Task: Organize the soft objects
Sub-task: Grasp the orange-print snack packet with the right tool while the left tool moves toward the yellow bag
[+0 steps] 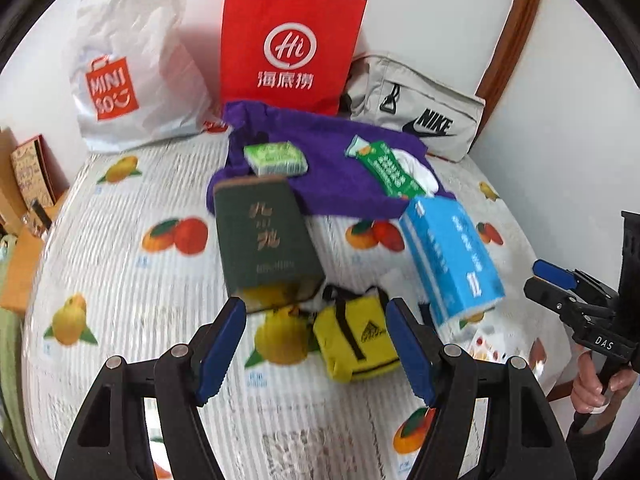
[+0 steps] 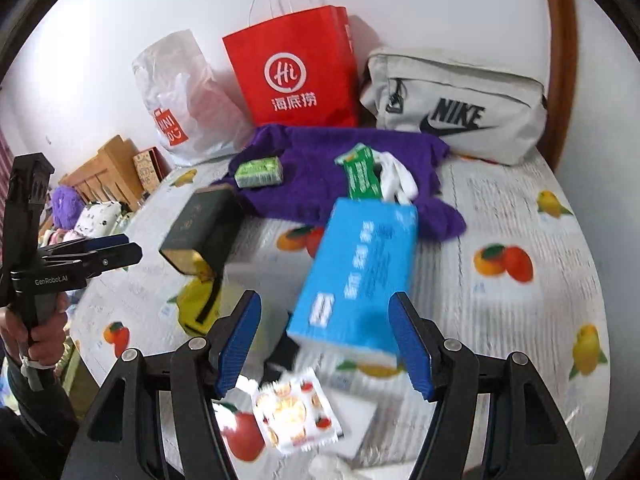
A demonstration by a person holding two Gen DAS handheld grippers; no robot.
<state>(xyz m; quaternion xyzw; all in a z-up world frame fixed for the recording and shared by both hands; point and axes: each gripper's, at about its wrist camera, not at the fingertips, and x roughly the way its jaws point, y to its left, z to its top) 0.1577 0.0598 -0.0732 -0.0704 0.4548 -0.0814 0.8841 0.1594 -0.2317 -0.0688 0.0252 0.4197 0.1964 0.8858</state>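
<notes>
My left gripper [image 1: 316,344] hangs open over the fruit-print table cover [image 1: 132,280], and a yellow zip pouch [image 1: 356,340] lies just past its blue pads. A dark green box [image 1: 264,236] lies beyond the pouch. My right gripper [image 2: 324,344] is open too, with the near end of a blue tissue pack [image 2: 356,276] in front of its fingers, untouched. Further back a purple cloth [image 2: 340,168] carries a small green tissue pack [image 2: 258,172], a green packet [image 2: 362,176] and white gloves [image 2: 396,180]. A fruit-print sachet [image 2: 296,416] lies under the right gripper.
A white Miniso plastic bag [image 1: 132,64], a red paper bag [image 1: 288,44] and a grey Nike bag [image 1: 416,108] stand along the back wall. Cardboard boxes [image 2: 108,168] and plush items [image 2: 66,200] sit off the table's left side. A hand holds each gripper's handle.
</notes>
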